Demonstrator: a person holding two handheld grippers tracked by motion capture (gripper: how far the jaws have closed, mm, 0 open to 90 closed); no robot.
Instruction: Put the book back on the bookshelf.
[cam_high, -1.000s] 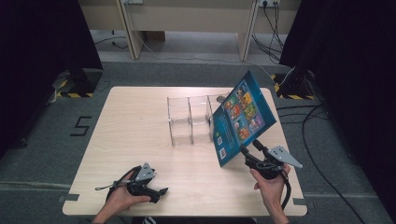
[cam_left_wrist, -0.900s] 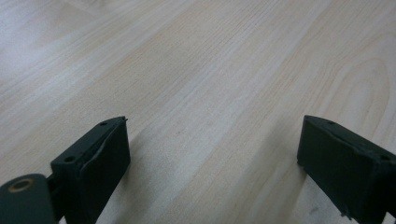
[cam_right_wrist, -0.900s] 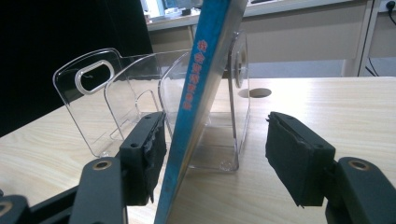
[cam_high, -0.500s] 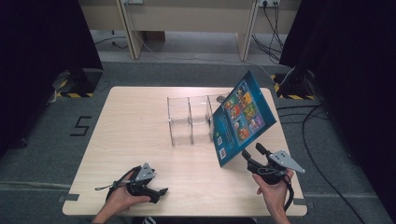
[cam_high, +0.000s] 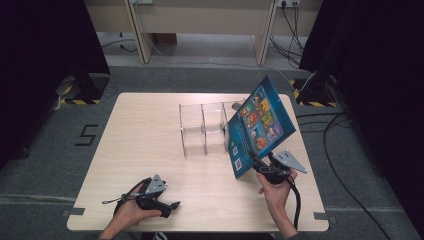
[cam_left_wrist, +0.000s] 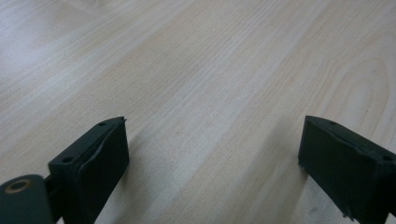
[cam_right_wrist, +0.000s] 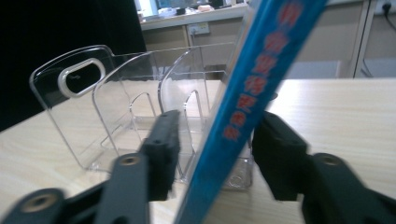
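Note:
A blue picture book (cam_high: 260, 122) stands tilted at the right end of a clear acrylic rack (cam_high: 202, 130) in the middle of the wooden table (cam_high: 140, 130). My right gripper (cam_high: 252, 162) sits at the book's lower near corner. In the right gripper view its jaws have just been closing, with the book's spine (cam_right_wrist: 252, 84) between them. The right pad is against the spine, while a gap still shows at the left pad, with the rack (cam_right_wrist: 116, 102) behind. My left gripper (cam_high: 172, 206) rests open on the table near the front left edge, nothing between its jaws (cam_left_wrist: 212, 149).
The rack's left and middle slots hold nothing. Bare tabletop lies left of the rack and between my hands. On the grey floor around the table are cables (cam_high: 340, 130) at the right and a taped "5" (cam_high: 88, 135) at the left.
My right gripper has moved left onto the book's lower corner and its jaws have narrowed around the spine. The book, the rack and my left gripper stay put.

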